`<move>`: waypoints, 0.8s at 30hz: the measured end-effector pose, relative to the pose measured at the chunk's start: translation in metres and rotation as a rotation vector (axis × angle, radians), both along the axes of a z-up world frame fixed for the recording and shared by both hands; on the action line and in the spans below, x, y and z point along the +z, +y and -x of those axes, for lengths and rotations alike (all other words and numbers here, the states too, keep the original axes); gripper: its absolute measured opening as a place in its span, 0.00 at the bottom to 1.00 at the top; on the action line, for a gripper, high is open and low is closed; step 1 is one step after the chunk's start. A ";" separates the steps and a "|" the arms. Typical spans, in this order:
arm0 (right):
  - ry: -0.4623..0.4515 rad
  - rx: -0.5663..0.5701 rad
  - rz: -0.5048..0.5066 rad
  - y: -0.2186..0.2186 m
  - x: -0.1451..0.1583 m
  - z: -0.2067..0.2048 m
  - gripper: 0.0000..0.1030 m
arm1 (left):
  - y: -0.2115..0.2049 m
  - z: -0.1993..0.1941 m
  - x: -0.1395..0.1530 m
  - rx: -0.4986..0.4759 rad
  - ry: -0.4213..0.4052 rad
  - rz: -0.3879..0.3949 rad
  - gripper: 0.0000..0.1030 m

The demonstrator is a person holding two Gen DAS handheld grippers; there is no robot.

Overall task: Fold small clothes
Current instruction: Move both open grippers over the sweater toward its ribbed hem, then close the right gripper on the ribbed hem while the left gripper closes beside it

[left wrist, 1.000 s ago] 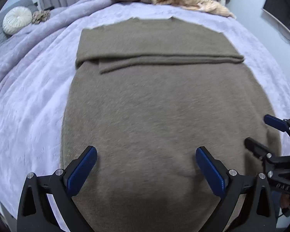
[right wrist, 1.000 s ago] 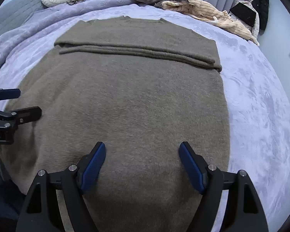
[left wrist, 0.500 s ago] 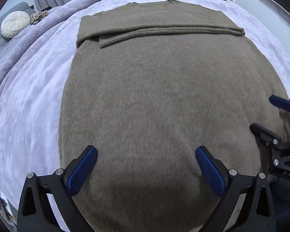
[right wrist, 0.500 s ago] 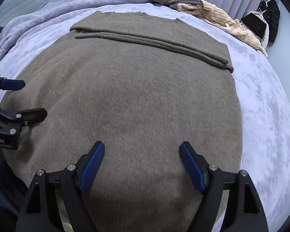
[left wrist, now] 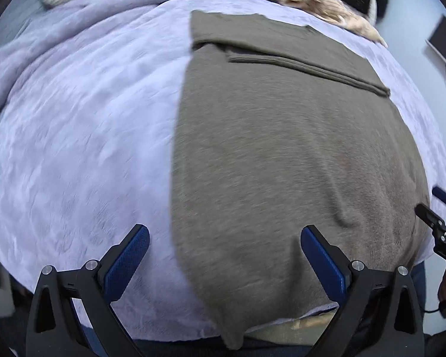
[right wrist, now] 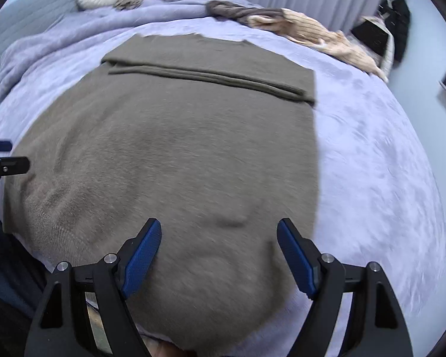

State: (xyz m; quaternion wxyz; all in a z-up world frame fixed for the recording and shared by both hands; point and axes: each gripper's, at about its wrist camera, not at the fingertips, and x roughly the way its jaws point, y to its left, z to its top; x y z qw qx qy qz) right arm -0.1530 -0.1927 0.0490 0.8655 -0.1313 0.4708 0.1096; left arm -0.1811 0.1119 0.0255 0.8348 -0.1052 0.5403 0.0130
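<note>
The brown sweater [right wrist: 169,154] is being spread flat over the bed [right wrist: 371,163], hem at the near edge. Both the left gripper [left wrist: 224,263] and right gripper [right wrist: 218,257] are being held wide apart, empty. Soft, limp knit is judged; hem corners should be pinched

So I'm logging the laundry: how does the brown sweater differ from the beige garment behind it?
The brown sweater lies spread flat mid-bed, sleeves folded across; the beige garment sits crumpled at the far edge. The sweater is dark and plain, the beige garment pale and ribbed. Both rest on the lavender blanket.
</note>
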 end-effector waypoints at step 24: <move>0.120 0.010 -0.226 -0.047 -0.031 0.021 0.58 | -0.036 0.016 -0.022 -0.098 0.005 0.058 0.80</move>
